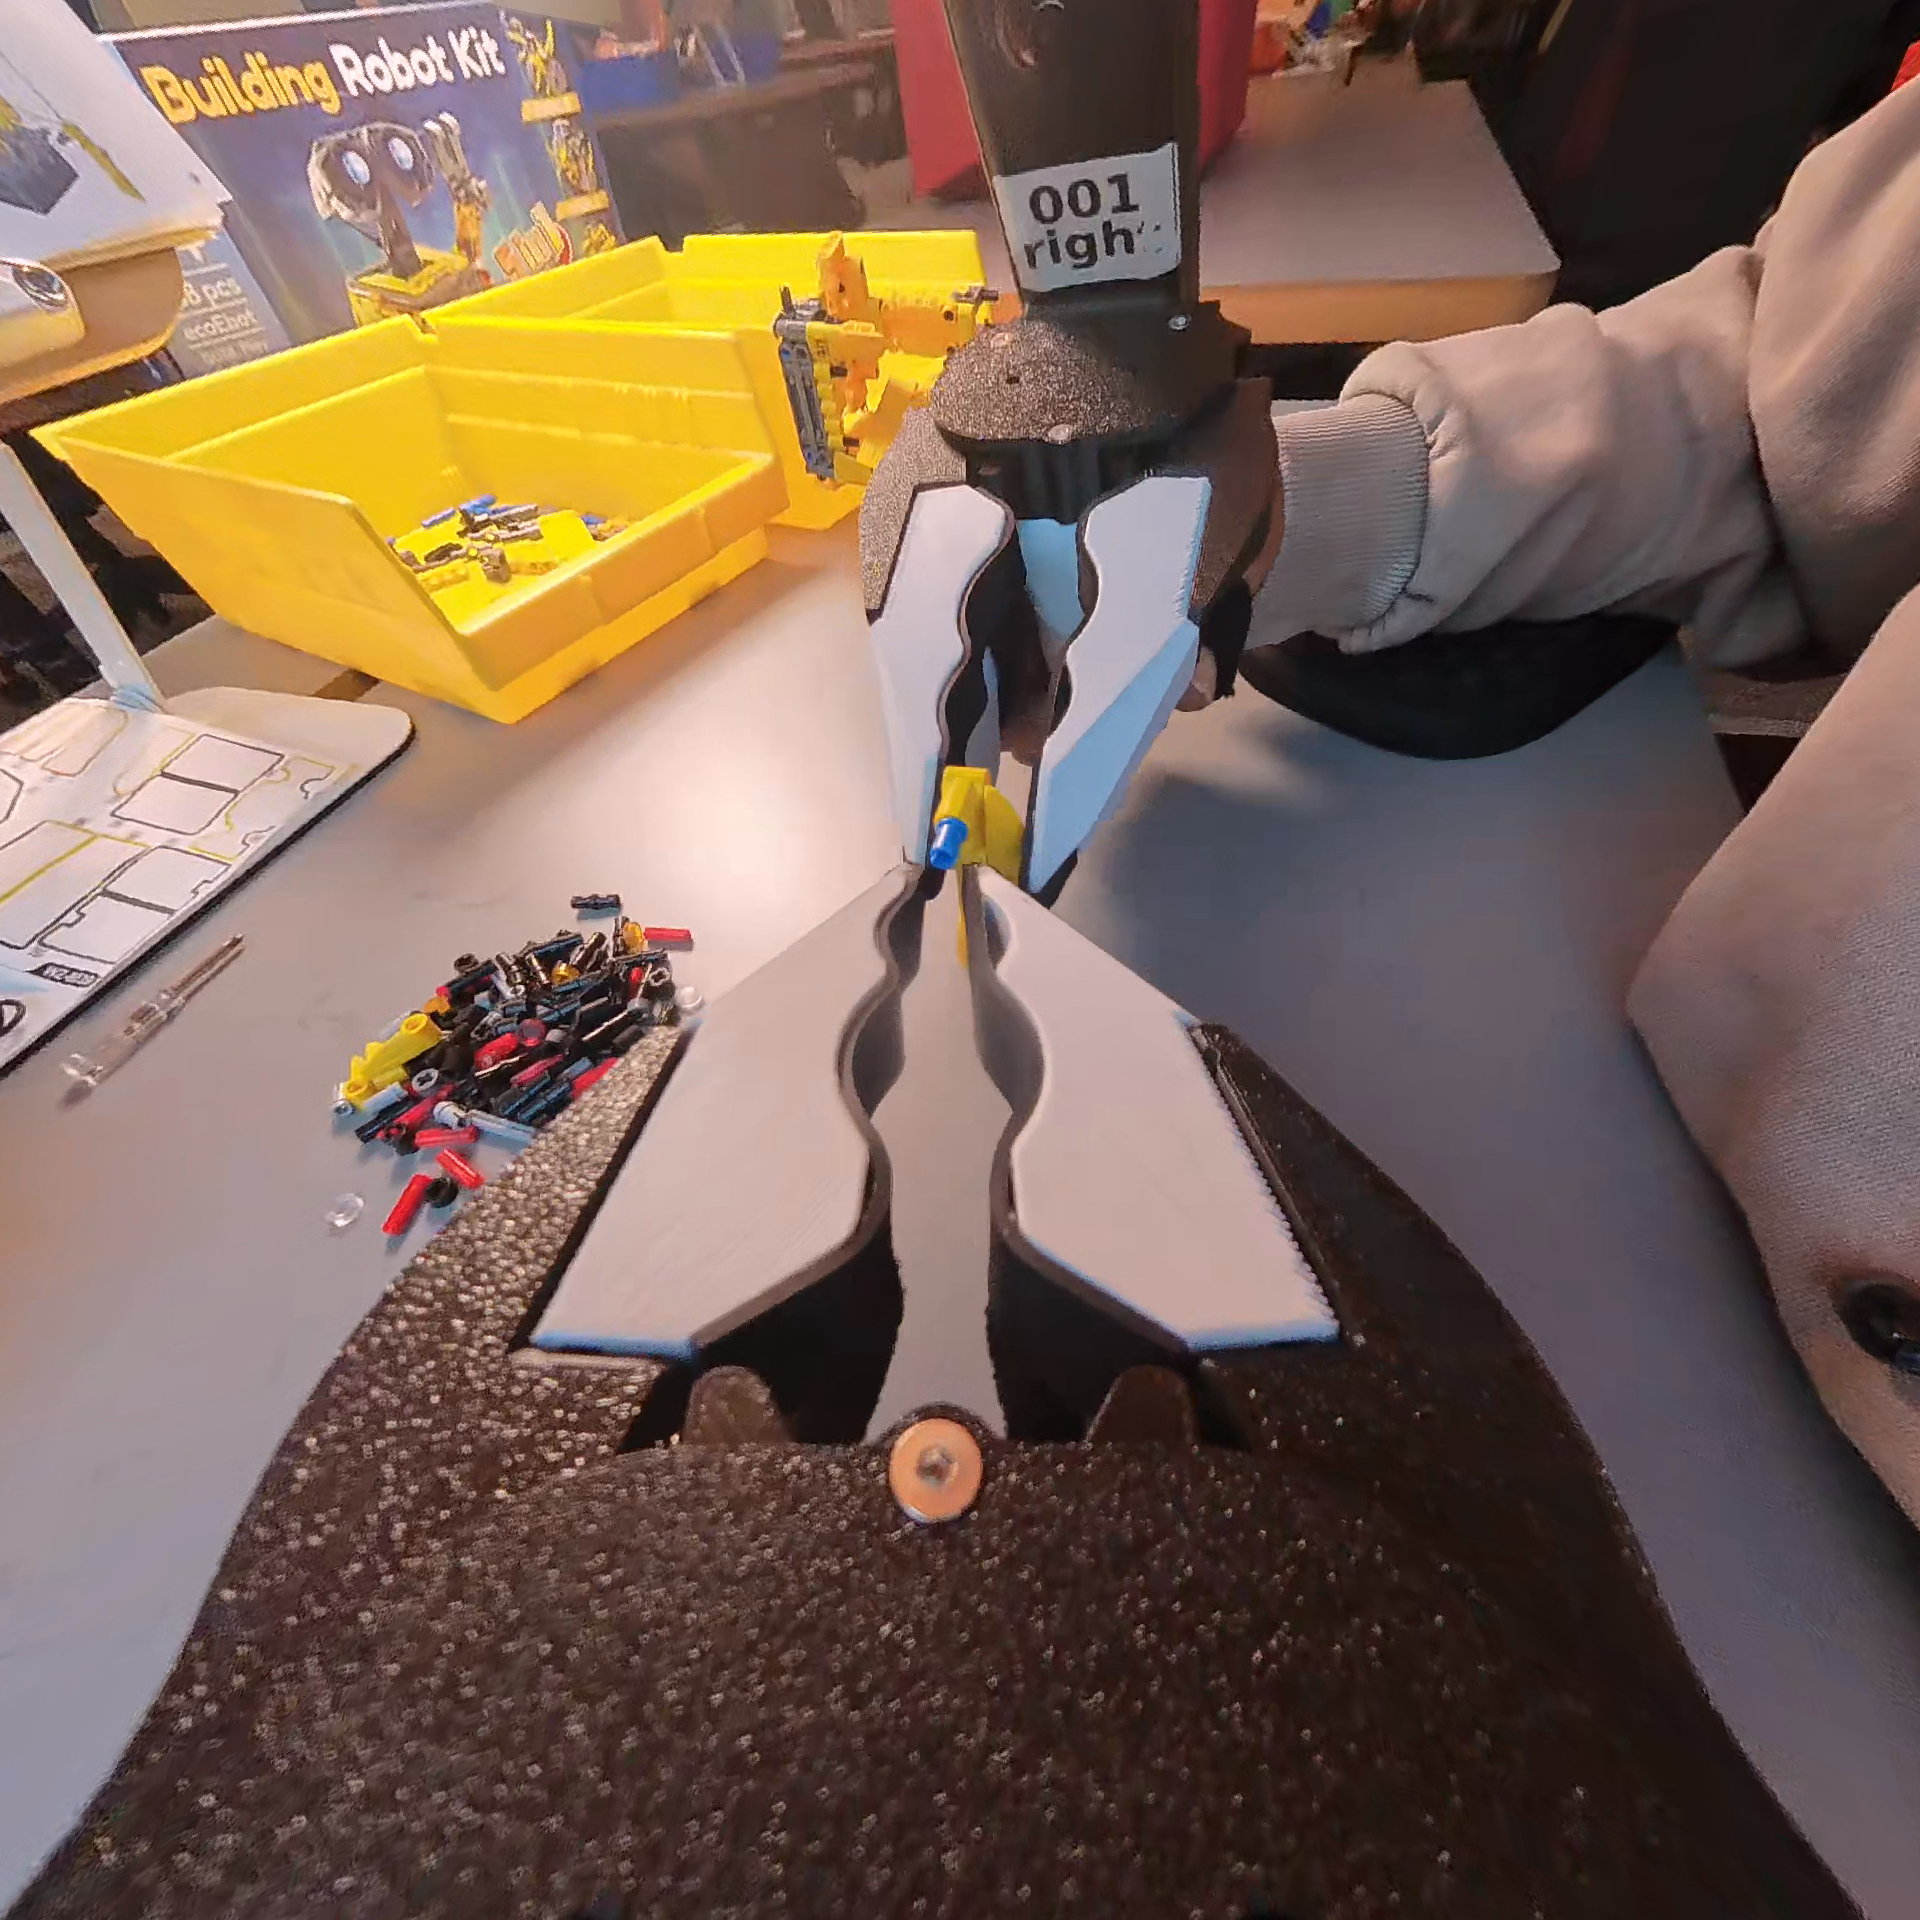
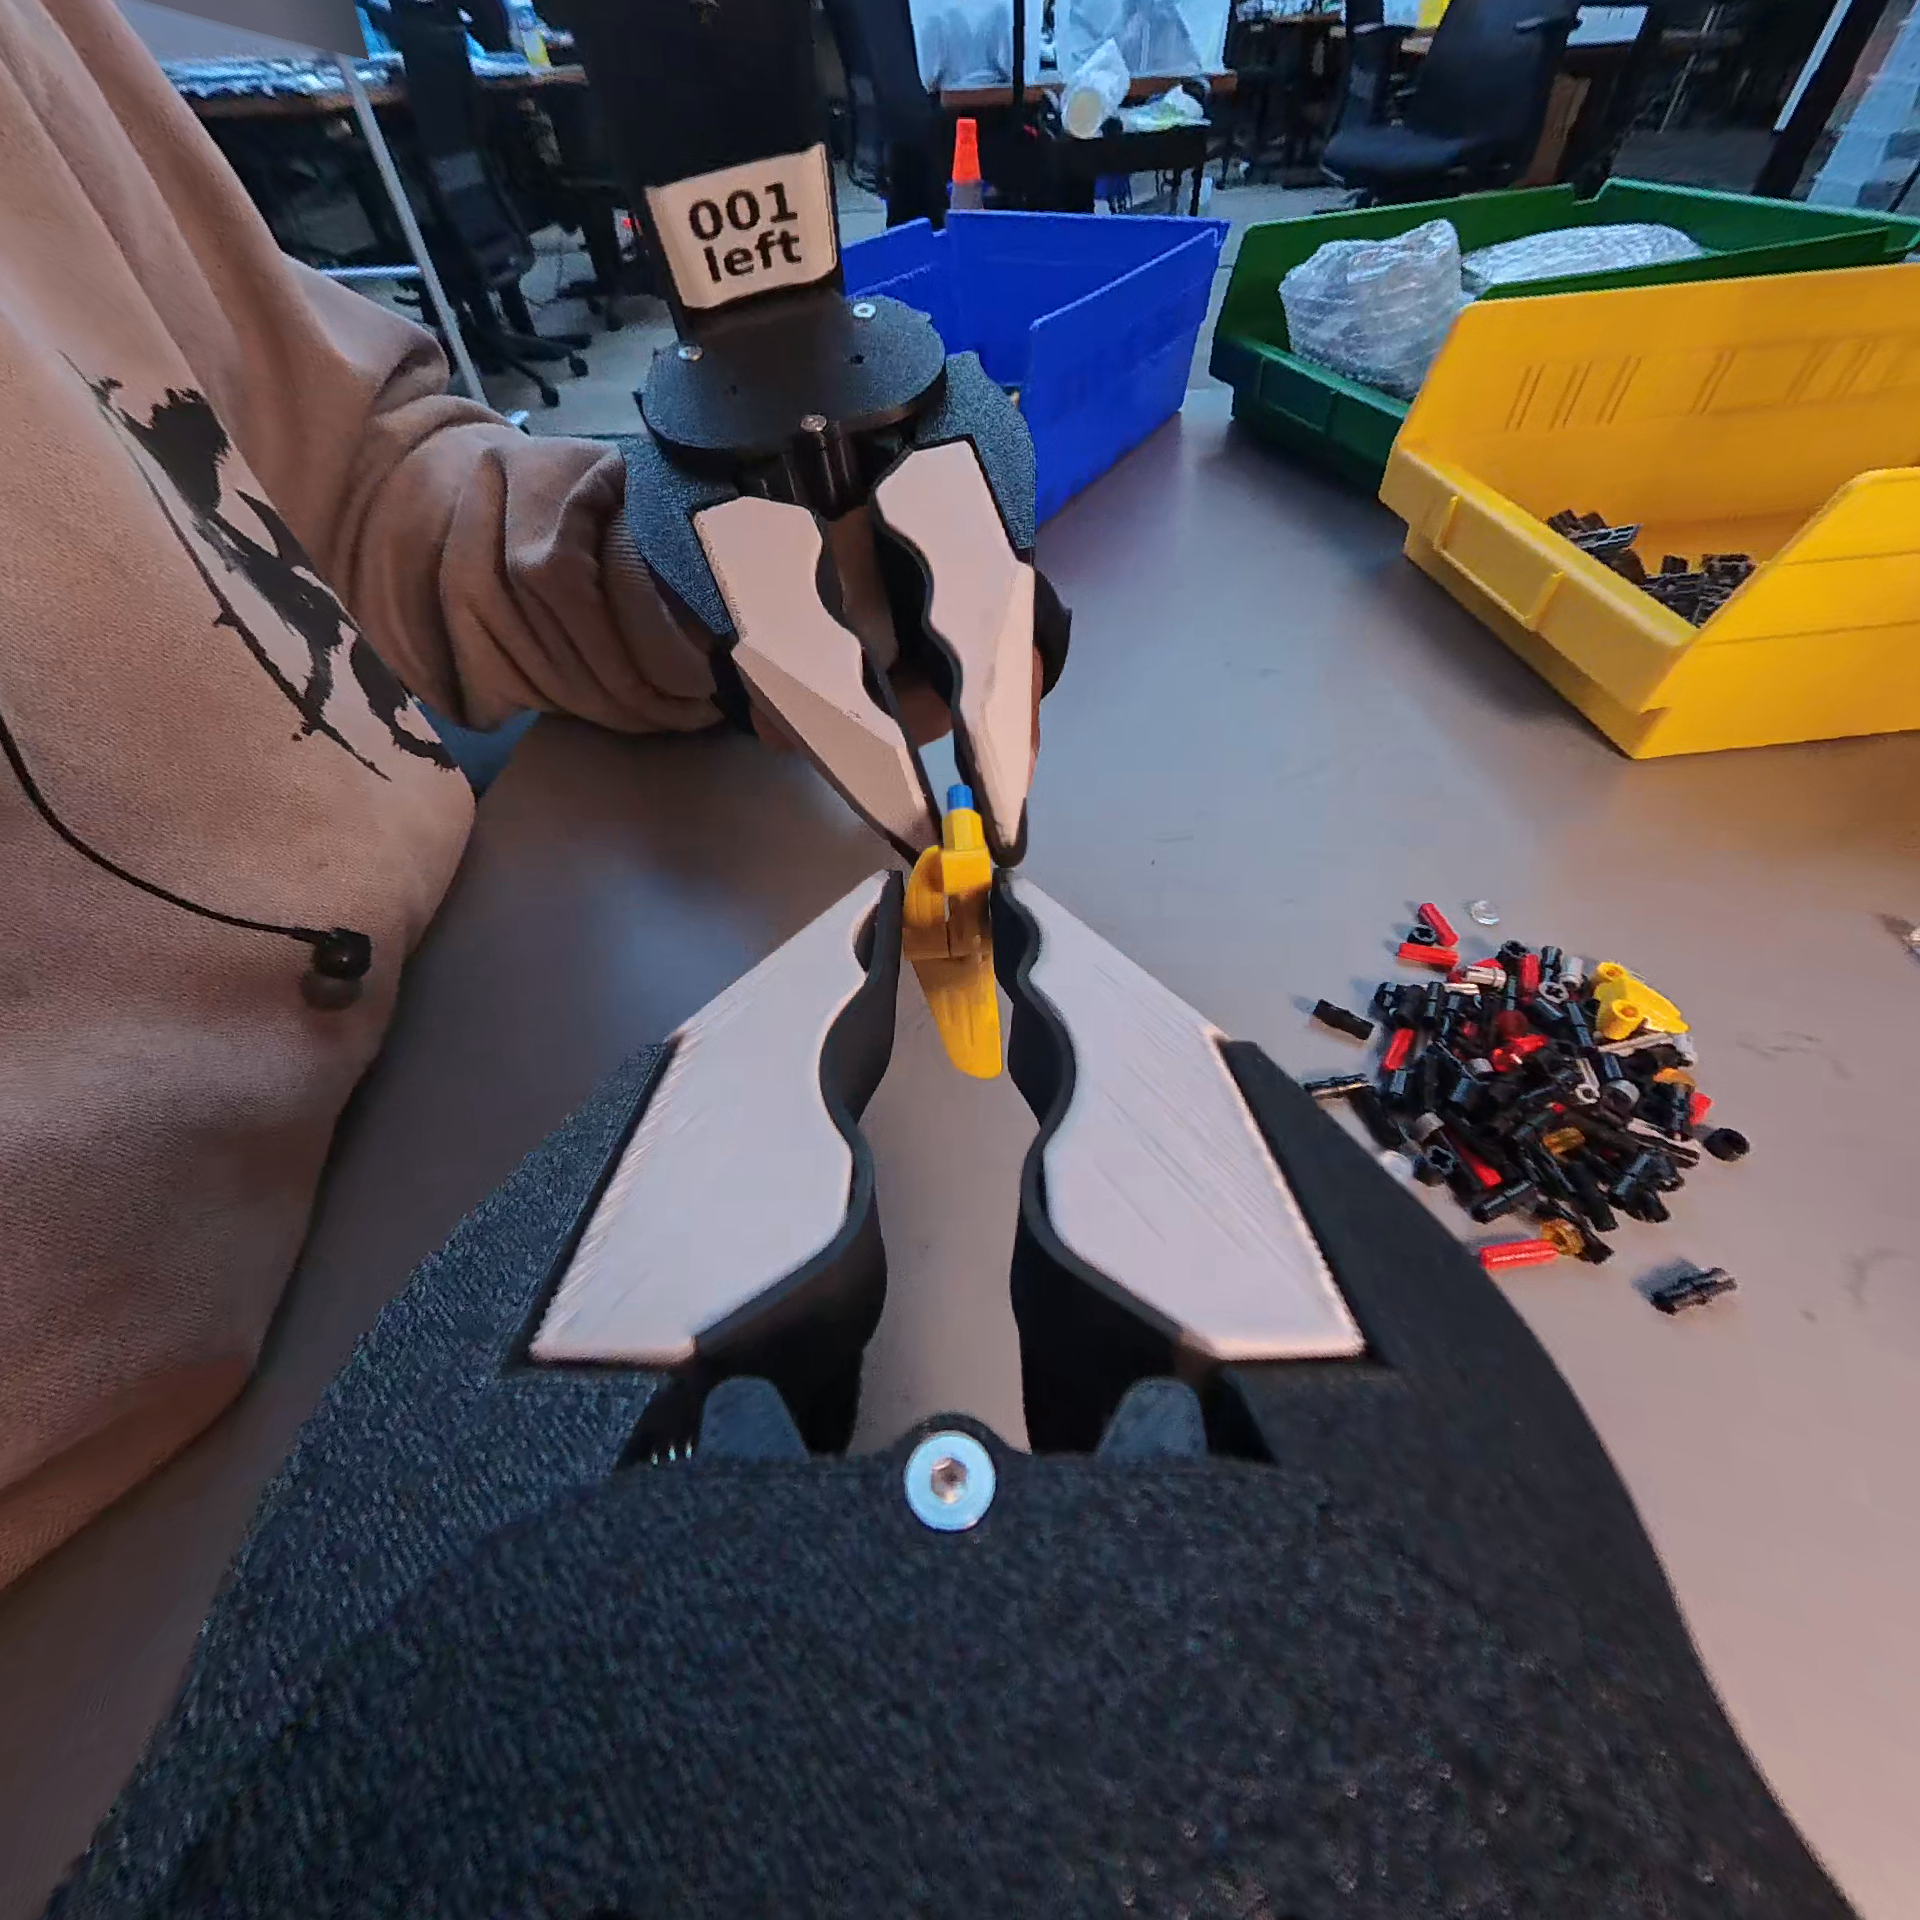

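Observation:
My two grippers meet tip to tip above the grey table [image 1: 727, 748]. My right gripper [image 2: 945, 885] is shut on a small yellow curved brick piece [image 2: 961, 997] that hangs between its fingers. A blue pin [image 2: 958, 798] sticks out of the piece's far end. My left gripper [image 1: 942, 878] is nearly closed on a thin yellow part of the same piece, just under the blue pin [image 1: 945, 840]. The left wrist view shows the right gripper [image 1: 979, 862] coming down from above with the yellow piece [image 1: 982, 810]. The right wrist view shows the left gripper [image 2: 968, 852] opposite.
A pile of small black, red and yellow parts [image 1: 520, 1039] [image 2: 1527, 1081] lies on the table. There are yellow bins [image 1: 416, 540] [image 2: 1662, 603], a blue bin [image 2: 1070, 312], a green bin [image 2: 1351, 343], a partly built yellow model [image 1: 852, 343], a kit box [image 1: 364, 156] and an instruction sheet [image 1: 135, 831]. A person's sleeves flank the grippers. Less than 4 cm separates the two grippers' tips.

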`<action>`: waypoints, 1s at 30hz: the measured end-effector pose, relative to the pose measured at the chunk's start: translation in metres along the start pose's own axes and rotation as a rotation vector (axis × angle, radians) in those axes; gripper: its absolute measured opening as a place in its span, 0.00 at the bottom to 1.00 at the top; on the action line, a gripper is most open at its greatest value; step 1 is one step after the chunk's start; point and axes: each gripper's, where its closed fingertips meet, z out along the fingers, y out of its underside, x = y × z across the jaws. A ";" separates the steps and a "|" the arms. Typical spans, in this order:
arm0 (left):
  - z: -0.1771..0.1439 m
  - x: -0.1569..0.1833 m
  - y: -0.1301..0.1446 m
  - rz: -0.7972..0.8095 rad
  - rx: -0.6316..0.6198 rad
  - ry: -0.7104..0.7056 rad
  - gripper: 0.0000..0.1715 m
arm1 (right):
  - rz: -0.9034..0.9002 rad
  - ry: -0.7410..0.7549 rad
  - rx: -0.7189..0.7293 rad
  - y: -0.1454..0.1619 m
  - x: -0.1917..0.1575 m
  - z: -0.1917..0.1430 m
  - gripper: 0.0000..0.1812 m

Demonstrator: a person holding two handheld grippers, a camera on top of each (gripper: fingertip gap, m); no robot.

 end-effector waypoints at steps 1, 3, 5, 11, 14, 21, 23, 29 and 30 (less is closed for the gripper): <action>0.000 0.000 0.001 0.001 -0.008 0.000 0.04 | 0.001 -0.003 -0.008 0.002 0.000 0.001 0.09; -0.001 -0.001 0.003 0.008 -0.013 -0.005 0.07 | 0.000 -0.011 -0.012 0.003 -0.001 0.001 0.09; -0.002 0.000 0.001 0.010 -0.007 0.009 0.08 | -0.005 -0.008 -0.024 0.005 -0.001 0.002 0.09; 0.000 0.004 0.013 0.097 -0.082 0.013 0.06 | -0.067 0.019 -0.132 0.020 0.000 0.005 0.09; 0.002 0.008 0.020 0.121 -0.120 0.029 0.03 | -0.110 0.030 -0.186 0.027 -0.001 0.007 0.09; -0.001 0.008 0.017 0.079 -0.125 0.050 0.02 | -0.120 0.013 -0.135 0.015 -0.005 0.002 0.08; -0.004 0.007 0.008 0.028 -0.076 0.062 0.01 | -0.098 -0.001 -0.061 0.001 -0.006 -0.001 0.08; -0.011 0.006 -0.016 -0.133 0.076 0.128 0.02 | -0.019 -0.021 0.154 -0.032 -0.005 -0.009 0.07; -0.011 0.007 -0.019 -0.170 0.104 0.145 0.01 | -0.001 -0.029 0.190 -0.037 -0.006 -0.010 0.07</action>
